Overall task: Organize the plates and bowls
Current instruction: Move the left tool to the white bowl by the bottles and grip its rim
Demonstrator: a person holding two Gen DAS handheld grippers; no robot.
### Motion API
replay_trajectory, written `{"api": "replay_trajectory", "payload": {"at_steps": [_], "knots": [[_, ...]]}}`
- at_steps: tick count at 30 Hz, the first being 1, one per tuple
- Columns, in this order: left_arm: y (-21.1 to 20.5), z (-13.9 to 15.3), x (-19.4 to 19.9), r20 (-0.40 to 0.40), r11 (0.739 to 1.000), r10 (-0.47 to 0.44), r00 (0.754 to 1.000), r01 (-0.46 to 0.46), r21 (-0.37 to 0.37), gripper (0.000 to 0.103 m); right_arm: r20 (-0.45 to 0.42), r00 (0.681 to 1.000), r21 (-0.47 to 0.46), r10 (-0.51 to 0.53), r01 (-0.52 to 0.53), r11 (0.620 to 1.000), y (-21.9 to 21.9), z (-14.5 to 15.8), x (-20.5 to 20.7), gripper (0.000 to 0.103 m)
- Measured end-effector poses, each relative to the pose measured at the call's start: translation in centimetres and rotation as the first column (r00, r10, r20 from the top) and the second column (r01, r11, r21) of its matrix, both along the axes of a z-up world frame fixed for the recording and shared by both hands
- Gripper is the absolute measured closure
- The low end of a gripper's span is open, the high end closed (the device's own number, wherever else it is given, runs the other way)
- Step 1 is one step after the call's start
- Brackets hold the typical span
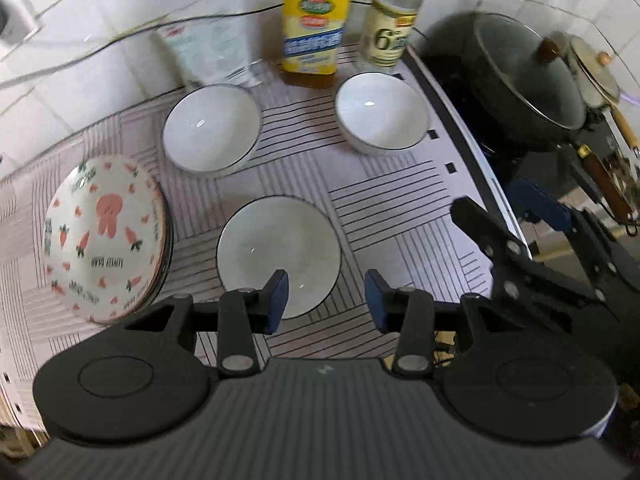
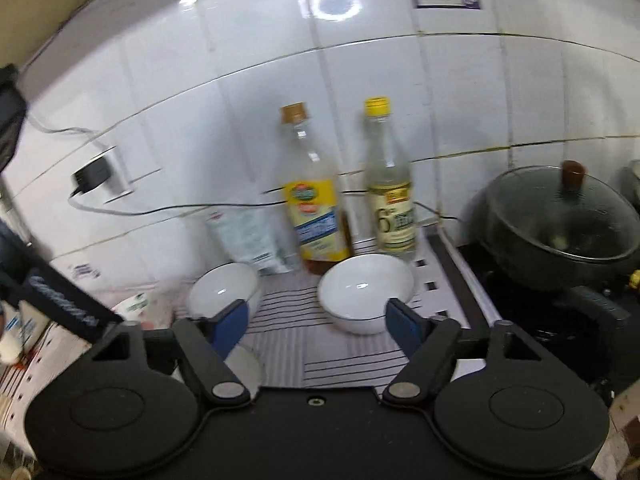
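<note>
Both grippers empty, left gripper (image 1: 326, 294) part-open, right gripper (image 2: 316, 320) wide; approach the near bowl (image 1: 279, 250) beside the plate stack (image 1: 108, 236) squarely at its rim.

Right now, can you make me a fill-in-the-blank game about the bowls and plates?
1. ____ white bowls sit apart on the striped mat.
2. The stacked plates show a pink ____.
3. Behind the bowls stand ____ bottles.
4. The dark pot has a ____ lid.

Missing words: three; bunny; two; glass
</note>
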State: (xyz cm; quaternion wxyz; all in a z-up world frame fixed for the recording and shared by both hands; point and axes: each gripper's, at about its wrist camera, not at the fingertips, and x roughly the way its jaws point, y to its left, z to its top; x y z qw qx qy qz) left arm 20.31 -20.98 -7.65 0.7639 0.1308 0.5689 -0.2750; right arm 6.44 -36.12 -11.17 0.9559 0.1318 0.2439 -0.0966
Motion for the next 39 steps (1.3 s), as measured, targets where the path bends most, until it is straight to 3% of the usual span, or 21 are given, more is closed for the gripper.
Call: {"api": "replay_trajectory", "payload": {"at_steps": [6, 9, 17, 19, 22, 24, 27, 33, 37, 39], "knots": [[-2.8, 0.2, 1.7, 0.036, 0.999, -0.046, 0.998, 0.045, 0.02, 0.06, 0.002, 0.997, 0.068, -0.078, 0.077, 0.995, -1.8, -2.0, 1.3, 0.028], [-4.4, -0.1, 2.9, -0.024, 0.997, -0.082, 0.996, 0.081, -0.005, 0.06, -0.026, 0.992, 0.12, -0.126, 0.128, 0.984, -2.8, -3.6, 2.5, 0.04], [-8.5, -1.8, 6.2, 0.016, 0.99, -0.139, 0.99, 0.138, 0.018, 0.06, -0.058, 0.977, 0.259, -0.204, 0.212, 0.942, -5.6, -7.1, 5.7, 0.041], [-9.2, -3.1, 7.3, 0.047, 0.991, -0.129, 0.991, 0.127, 0.028, 0.057, -0.07, 0.971, 0.231, -0.228, 0.238, 0.943, -5.9, -7.7, 6.9, 0.042], [-10.4, -5.1, 8.4, 0.154, 0.99, -0.132, 0.979, 0.123, 0.069, 0.049, -0.078, 0.96, 0.209, -0.268, 0.279, 0.937, -6.3, -8.8, 8.9, 0.046], [-11.0, -6.8, 9.8, 0.149, 0.992, -0.115, 0.982, 0.106, 0.064, 0.047, -0.087, 0.952, 0.193, -0.293, 0.305, 0.933, -6.6, -9.6, 10.1, 0.049], [-11.5, -9.0, 11.7, 0.123, 0.996, -0.071, 0.99, 0.063, 0.069, 0.047, -0.144, 0.931, 0.113, -0.334, 0.351, 0.93, -6.6, -10.1, 11.6, 0.069], [-11.8, -11.4, 12.6, 0.061, 0.997, -0.079, 0.995, 0.08, -0.011, 0.069, -0.141, 0.933, 0.115, -0.33, 0.347, 0.931, -6.8, -10.2, 11.5, 0.081], [-12.0, -12.5, 12.3, 0.033, 0.993, -0.099, 0.995, 0.101, -0.065, 0.092, -0.156, 0.932, 0.156, -0.326, 0.349, 0.924, -7.1, -10.5, 11.6, 0.087], [-11.5, -12.3, 12.2, 0.031, 0.988, -0.082, 0.996, 0.085, -0.128, 0.092, -0.186, 0.925, 0.136, -0.333, 0.36, 0.923, -7.1, -10.6, 12.0, 0.085]]}}
